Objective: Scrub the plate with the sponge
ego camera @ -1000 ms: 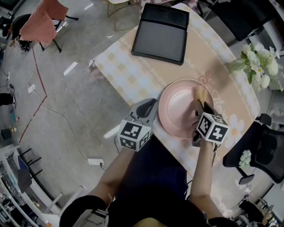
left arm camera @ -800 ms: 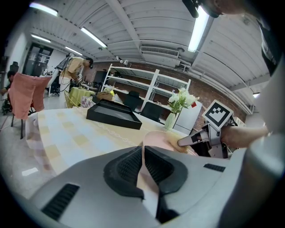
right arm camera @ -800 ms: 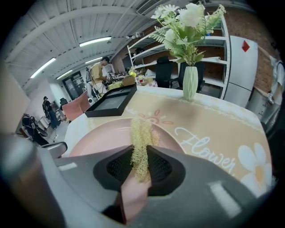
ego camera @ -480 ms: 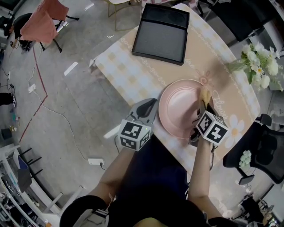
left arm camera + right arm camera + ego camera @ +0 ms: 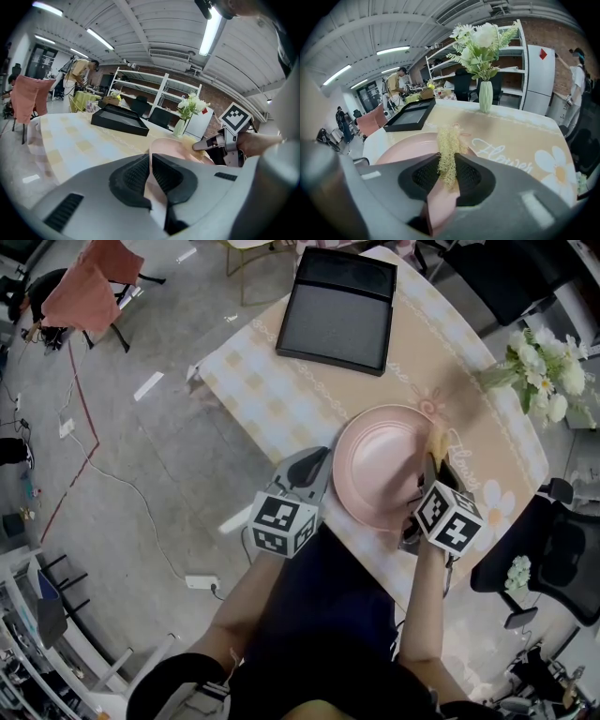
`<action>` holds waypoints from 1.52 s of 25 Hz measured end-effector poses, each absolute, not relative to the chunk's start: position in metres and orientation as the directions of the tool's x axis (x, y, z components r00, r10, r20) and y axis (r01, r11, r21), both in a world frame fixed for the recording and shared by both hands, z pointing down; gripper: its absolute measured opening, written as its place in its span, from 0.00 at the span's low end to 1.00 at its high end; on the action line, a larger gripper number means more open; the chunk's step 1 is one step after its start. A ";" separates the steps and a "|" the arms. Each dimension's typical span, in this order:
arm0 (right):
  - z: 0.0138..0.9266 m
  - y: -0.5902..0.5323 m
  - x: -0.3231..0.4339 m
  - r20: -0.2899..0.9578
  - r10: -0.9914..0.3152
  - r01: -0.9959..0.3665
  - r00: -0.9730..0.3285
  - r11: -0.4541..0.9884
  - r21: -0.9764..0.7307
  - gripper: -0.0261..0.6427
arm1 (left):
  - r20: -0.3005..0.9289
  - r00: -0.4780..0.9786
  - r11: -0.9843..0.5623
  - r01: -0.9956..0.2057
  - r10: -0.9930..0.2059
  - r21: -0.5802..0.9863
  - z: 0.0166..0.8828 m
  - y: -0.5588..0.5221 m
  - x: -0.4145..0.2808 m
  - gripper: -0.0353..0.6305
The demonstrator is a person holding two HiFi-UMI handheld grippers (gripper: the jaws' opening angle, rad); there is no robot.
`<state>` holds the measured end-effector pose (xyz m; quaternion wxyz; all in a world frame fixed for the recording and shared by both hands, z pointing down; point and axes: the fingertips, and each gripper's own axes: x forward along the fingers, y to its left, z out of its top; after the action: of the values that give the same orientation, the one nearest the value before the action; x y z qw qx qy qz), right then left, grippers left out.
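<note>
A round pale-pink plate [image 5: 375, 460] lies flat near the tabletop's [image 5: 281, 399] near edge, its surface smooth and glossy with a raised rim. The left tongs [image 5: 323, 463] are closed on the plate's left rim. The right tongs [image 5: 431, 465] are clamped on a straw-yellow, coarse fibrous sponge [image 5: 437, 439], which sits at the plate's right rim.

The left gripper view shows the pink rim pinched between the ribbed black pads [image 5: 133, 176], which from above is only a meeting of grey and pink. The right gripper view shows the sponge [image 5: 448, 152] standing as a ragged tuft above the pads, with a pale-pink strip below it between them.

The tabletop wears a cloth of cream checks and tan with a daisy and script lettering. A black rectangular tray [image 5: 339, 310] lies at its far end, and a vase of white flowers [image 5: 483, 51] stands at the right. Around it are a grey concrete floor with trailing cables, a chair draped in pink cloth [image 5: 84, 287], white shelving and people in the background.
</note>
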<state>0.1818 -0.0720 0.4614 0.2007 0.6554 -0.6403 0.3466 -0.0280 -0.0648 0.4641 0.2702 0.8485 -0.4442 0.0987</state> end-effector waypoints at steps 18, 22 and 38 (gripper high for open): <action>0.438 -0.030 0.053 0.686 -0.567 -0.853 -0.457 0.497 -0.158 0.16 | 0.399 0.583 -0.460 -0.809 -0.708 0.366 0.461 -0.058 -0.026 0.09; 0.445 -0.022 0.039 0.717 -0.500 -0.832 -0.485 0.516 -0.203 0.16 | 0.401 0.579 -0.456 -0.811 -0.710 0.366 0.461 -0.057 -0.028 0.09; 0.467 -0.015 0.014 0.760 -0.390 -0.788 -0.520 0.562 -0.251 0.16 | 0.420 0.557 -0.435 -0.827 -0.716 0.355 0.466 -0.054 -0.035 0.09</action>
<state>0.0135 -0.0151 0.4665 0.3326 0.3596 -0.8188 0.2992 -0.0345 -0.0538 0.4659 0.2677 0.8408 -0.4591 0.1035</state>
